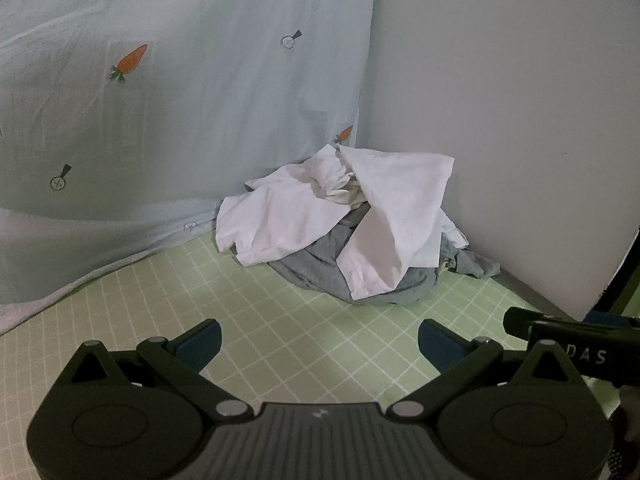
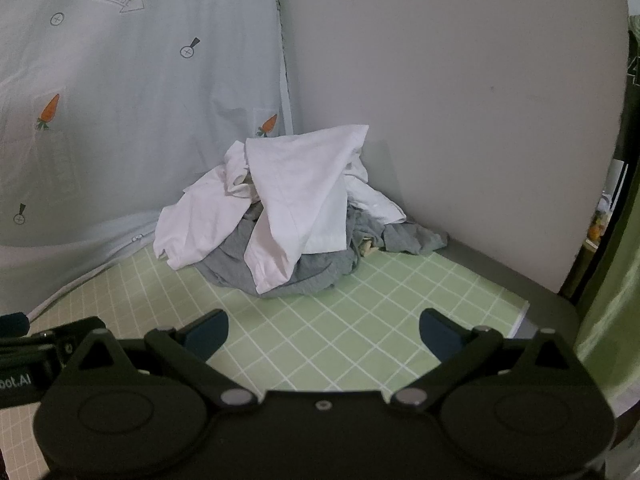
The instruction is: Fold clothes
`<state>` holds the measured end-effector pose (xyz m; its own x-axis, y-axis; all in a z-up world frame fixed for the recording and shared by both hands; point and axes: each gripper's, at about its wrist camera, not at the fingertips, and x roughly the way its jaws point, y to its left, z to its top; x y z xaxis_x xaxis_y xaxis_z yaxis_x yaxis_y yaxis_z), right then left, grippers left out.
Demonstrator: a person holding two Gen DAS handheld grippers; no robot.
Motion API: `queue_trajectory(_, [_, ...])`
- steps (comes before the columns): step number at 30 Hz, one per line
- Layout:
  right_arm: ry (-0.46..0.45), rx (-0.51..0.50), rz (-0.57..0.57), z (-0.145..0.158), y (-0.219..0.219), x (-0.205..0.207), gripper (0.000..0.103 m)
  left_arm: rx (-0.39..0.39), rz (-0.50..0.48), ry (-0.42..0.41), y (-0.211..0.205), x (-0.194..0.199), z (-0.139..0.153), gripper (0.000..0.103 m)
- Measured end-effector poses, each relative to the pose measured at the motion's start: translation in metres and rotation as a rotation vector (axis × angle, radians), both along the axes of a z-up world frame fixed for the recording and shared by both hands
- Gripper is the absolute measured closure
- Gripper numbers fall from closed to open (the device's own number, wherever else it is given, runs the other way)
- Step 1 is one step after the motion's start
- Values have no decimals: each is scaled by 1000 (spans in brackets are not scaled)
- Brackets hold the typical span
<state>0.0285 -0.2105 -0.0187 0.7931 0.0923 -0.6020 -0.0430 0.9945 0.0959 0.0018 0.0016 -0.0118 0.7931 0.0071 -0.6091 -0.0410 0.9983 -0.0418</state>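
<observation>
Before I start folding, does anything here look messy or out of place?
Only the clothes pile: a crumpled white garment lies draped over a bunched grey garment in the mat's far corner, none of it folded. Both hand-held grippers, left and right, are open and empty. Nothing looks spilled or damaged.

A pale green mat (image 1: 304, 344) with a white grid covers the desk. A light blue sheet (image 1: 180, 120) printed with orange carrots (image 1: 132, 60) hangs behind it at the left, meeting a plain grey wall panel (image 1: 500, 120) at the right corner.
</observation>
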Motion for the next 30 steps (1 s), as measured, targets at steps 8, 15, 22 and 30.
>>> queue_trajectory(8, [-24, 26, 7, -4, -13, 48, 0, -20, 82, 22, 10, 31, 0, 0])
queue_trajectory(15, [-24, 64, 19, -11, -31, 118, 0, -83, 184, 43, 29, 92, 0, 0])
queue_trajectory(22, [-44, 109, 2, -22, -50, 234, 0, -123, 243, 83, 45, 191, -9, 0])
queue_trajectory(30, [-7, 268, -46, -66, -52, 398, 0, -238, 134, 109, 52, 357, -43, 1])
